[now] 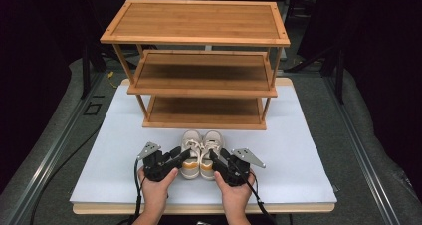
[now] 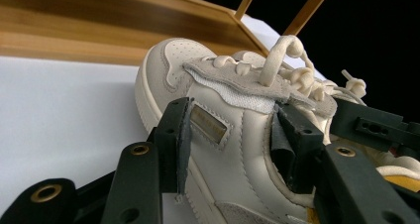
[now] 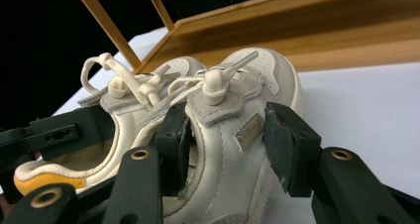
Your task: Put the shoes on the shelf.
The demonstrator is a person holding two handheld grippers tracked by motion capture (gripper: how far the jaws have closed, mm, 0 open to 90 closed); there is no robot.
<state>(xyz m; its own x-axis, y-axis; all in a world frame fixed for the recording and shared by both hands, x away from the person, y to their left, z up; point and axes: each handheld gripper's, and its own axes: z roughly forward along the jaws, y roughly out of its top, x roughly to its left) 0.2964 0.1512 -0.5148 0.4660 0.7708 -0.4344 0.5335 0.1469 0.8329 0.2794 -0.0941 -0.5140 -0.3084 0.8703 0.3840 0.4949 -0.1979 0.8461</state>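
Your left gripper [image 1: 185, 155] has its jaws around the left shoe [image 1: 191, 153], one on the outer side, one at the collar; contact seems likely. Both shoes sit together on the white table [image 1: 298, 150] before the wooden rack [image 1: 204, 83]. Your right gripper [image 1: 215, 156] straddles the right shoe [image 1: 211, 153] likewise.

Left gripper [image 2: 230, 135] is straddling a cream sneaker [image 2: 218, 110], one jaw pressing each side. Laces [image 2: 292, 68] are flopping loose, and a wooden shelf [image 2: 119, 21] is sitting behind it.
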